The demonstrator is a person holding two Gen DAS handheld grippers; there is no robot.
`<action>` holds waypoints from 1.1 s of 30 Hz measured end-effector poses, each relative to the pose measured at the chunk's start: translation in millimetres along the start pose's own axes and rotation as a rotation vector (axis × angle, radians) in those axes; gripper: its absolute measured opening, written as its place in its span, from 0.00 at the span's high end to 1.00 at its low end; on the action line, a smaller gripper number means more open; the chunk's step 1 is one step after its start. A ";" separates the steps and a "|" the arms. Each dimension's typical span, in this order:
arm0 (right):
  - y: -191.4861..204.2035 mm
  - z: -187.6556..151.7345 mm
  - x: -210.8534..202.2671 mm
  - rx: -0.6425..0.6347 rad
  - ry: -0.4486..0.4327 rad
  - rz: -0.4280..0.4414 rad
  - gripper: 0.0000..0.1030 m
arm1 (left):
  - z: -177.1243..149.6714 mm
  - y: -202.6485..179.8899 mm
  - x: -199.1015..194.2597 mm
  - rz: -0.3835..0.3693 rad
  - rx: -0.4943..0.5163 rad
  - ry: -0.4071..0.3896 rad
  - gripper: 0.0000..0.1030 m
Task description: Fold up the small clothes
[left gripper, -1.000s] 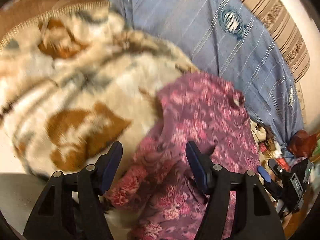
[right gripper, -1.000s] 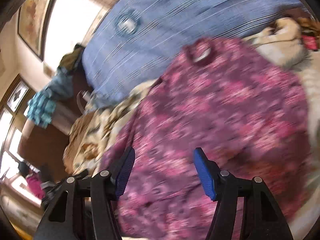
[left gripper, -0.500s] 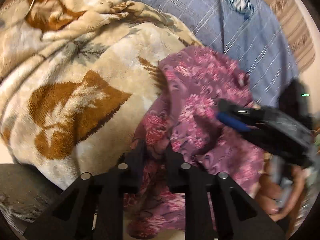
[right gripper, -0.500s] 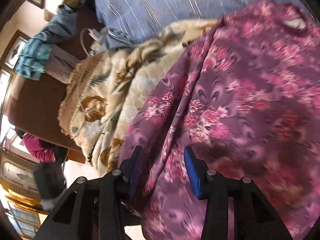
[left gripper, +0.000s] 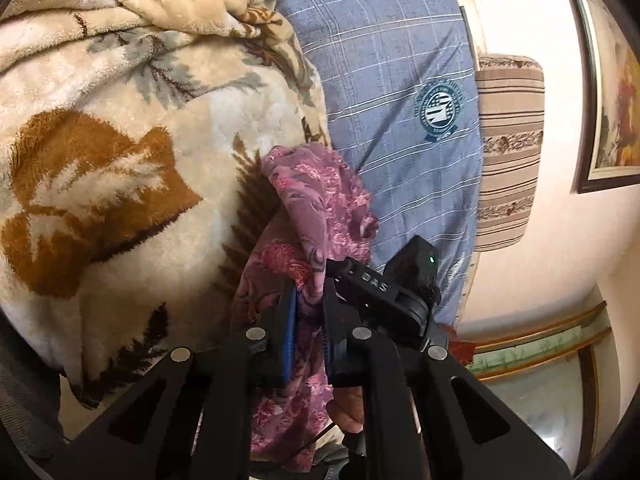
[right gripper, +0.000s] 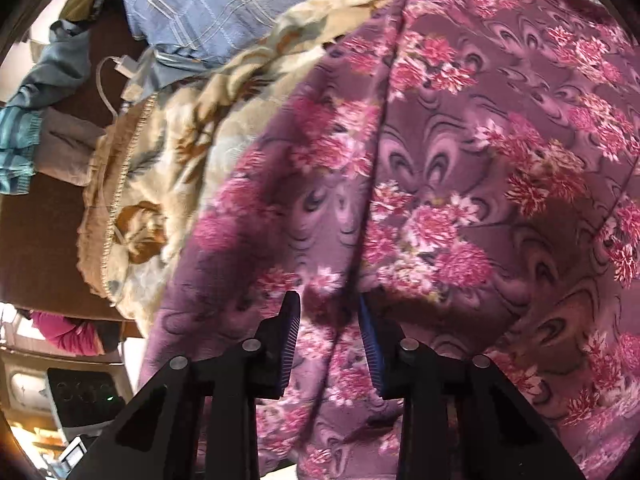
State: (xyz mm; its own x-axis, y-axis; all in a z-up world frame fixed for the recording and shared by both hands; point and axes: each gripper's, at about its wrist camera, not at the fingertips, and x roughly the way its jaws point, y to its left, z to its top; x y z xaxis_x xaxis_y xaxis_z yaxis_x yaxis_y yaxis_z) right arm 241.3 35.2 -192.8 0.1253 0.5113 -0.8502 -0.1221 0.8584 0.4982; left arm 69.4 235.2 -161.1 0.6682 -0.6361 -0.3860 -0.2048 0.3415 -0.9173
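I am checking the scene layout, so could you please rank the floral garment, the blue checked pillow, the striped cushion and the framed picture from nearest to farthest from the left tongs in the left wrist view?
1. Floral garment, pinched in the left tongs.
2. Blue checked pillow, behind the garment, upper centre.
3. Striped cushion, right of the pillow.
4. Framed picture, on the wall, far right.

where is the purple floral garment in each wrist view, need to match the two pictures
Left wrist: the purple floral garment runs as a bunched strip from centre to bottom, pinched in the left gripper.
Right wrist: it fills the centre and right, a fold between the closing jaws of the right gripper.
Shared landmark: the blue checked cloth, beside the cream blanket.
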 end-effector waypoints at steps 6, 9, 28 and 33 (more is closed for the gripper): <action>10.4 17.0 -46.4 -0.024 -0.068 0.092 0.98 | 0.5 -9.9 -6.5 -0.049 0.045 -0.035 0.92; 16.7 21.5 -95.1 -0.051 -0.110 0.142 0.98 | -1.3 -20.5 -13.9 -0.110 0.066 -0.060 0.92; -159.3 -31.8 -146.2 0.011 -0.066 -0.126 0.94 | -171.5 -84.8 173.9 0.158 0.431 0.518 0.91; -199.2 -69.9 -168.6 0.089 -0.202 -0.027 0.63 | -176.8 -111.0 137.4 0.075 0.567 0.511 0.59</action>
State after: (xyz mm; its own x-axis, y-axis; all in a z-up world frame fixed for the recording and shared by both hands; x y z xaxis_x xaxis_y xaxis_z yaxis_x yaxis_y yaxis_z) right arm 175.7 -224.8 -160.5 0.3236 0.4780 -0.8166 -0.0296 0.8677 0.4962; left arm 57.4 -12.4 -129.7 0.2246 -0.7913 -0.5687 0.2538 0.6109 -0.7499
